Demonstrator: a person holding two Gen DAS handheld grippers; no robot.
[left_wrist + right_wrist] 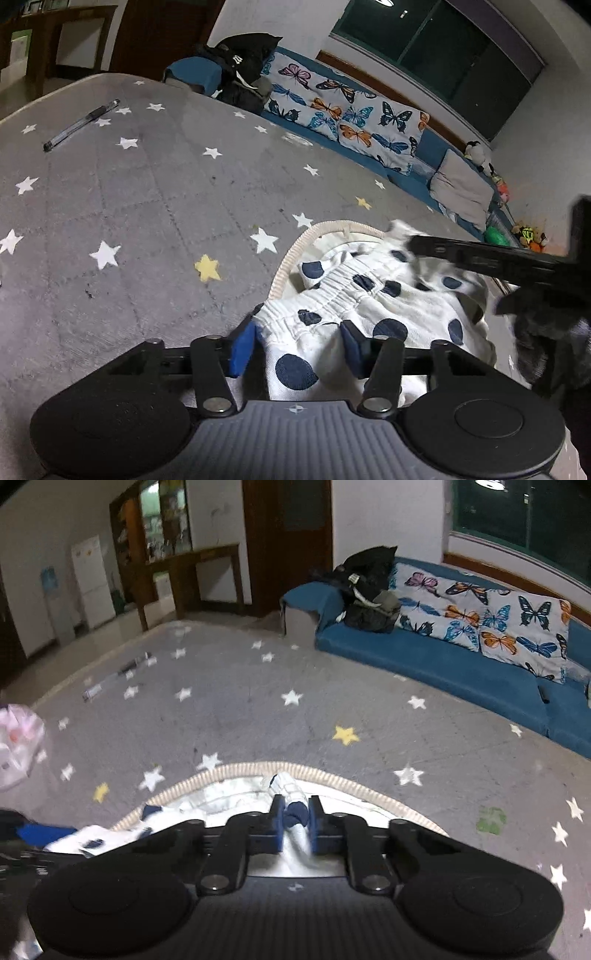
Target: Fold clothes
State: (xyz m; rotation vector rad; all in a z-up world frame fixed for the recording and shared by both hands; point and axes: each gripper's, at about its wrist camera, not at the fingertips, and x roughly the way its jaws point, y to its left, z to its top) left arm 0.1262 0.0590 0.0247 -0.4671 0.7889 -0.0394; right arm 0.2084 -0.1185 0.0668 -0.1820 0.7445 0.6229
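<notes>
Right claw [295, 818] pinches polka-dot shorts [354, 317] | left claw [301, 341] spread astride waistband | waistband runs toward right claw

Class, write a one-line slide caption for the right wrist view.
Right tongs pinch a bunch of polka-dot garment above a woven basket on the star rug.

Dim room at night. Grey carpet [229, 709] with white and yellow stars across the middle. Low blue sofa [436, 661] at right with butterfly-print cushions [480, 620]. Dark window [524, 517] upper right. White fridge [92, 579] and wooden cabinet [166, 535] upper left.
</notes>
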